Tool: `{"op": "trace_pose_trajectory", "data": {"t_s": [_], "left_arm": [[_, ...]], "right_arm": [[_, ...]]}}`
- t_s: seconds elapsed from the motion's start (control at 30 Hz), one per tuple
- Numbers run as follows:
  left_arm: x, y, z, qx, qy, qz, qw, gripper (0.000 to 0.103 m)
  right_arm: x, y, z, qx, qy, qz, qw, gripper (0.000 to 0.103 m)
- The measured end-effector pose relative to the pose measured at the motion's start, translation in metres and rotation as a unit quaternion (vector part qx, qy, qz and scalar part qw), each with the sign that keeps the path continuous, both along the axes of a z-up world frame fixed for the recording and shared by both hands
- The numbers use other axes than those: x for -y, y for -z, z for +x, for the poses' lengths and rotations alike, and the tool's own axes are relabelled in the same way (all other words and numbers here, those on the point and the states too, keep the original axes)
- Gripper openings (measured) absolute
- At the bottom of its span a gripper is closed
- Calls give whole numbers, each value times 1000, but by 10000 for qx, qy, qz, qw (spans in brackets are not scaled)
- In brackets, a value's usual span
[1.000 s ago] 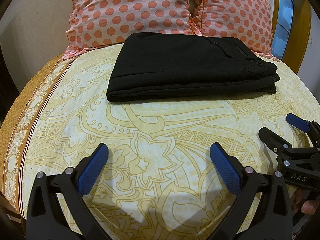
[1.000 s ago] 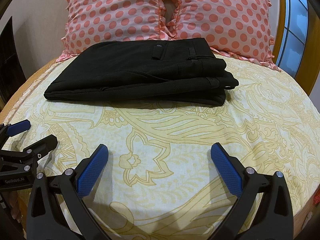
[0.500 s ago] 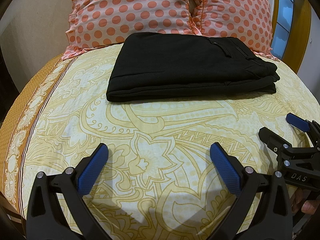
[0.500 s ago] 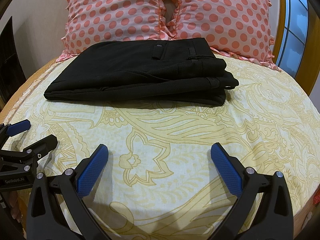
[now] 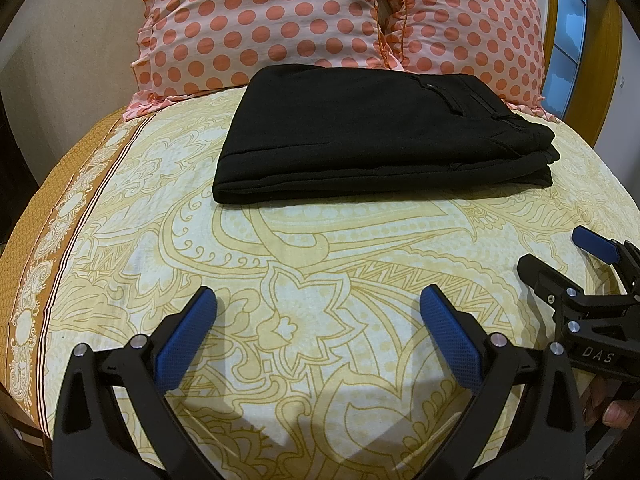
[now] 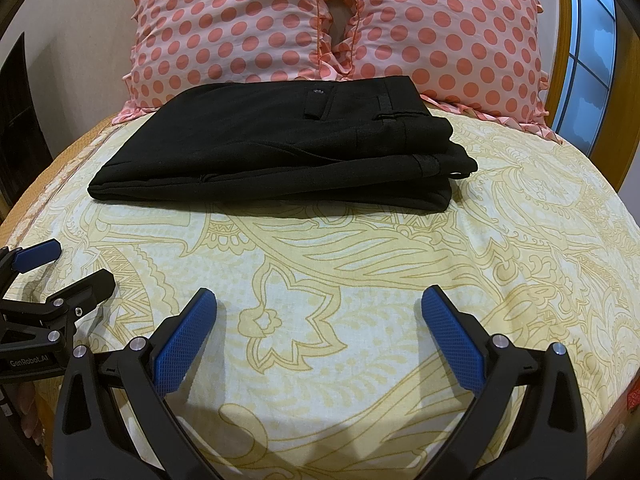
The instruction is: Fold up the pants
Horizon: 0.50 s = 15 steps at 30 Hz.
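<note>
Nearest in the left wrist view, the left gripper (image 5: 318,330) hangs low over the bed with its two black arms and blue textured pads (image 5: 186,344) spread wide apart, nothing between them. To its right, the right gripper (image 5: 560,258) shows side-on, its blue-tipped finger and black finger parted and empty, a fingertip of the holding hand (image 5: 618,414) visible below it. The right wrist view matches: the right gripper (image 6: 318,330) stands splayed wide over bare cloth, and the left gripper (image 6: 60,264) sits at the near left edge, also parted.

Under both lies the cream bedsheet with a yellow paisley and flower print (image 5: 320,256), edged on the left by an orange-brown patterned border (image 5: 52,216).

Farther back, well apart from both grippers, the black fabric pants (image 5: 380,140) rest on the sheet, folded into a flat rectangular stack with the waistband and belt loops at the right end (image 6: 396,116).

Behind them, two pink pillows with coral polka dots and frilled edges (image 6: 240,28) stand side by side, just beside the far edge of the pants. At the far right is a wood-framed window (image 6: 588,52).
</note>
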<state>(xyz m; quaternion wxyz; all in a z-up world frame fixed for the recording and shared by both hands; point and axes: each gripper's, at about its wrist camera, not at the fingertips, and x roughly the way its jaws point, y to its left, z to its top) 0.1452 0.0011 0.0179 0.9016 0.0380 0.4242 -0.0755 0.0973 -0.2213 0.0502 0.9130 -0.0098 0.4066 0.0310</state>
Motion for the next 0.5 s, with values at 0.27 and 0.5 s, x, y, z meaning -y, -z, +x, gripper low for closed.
{"op": "trace_pose_trajectory", "data": {"t_s": [0.27,0.5], "left_arm": [[0,0,1,-38,-6,2,10000,101],[0,-1,6,-257,-32,35,9997,101]], "right_arm": [[0,0,0,0,0,-1,10000,102],[0,0,0,1,5,-1,10000,102]]}}
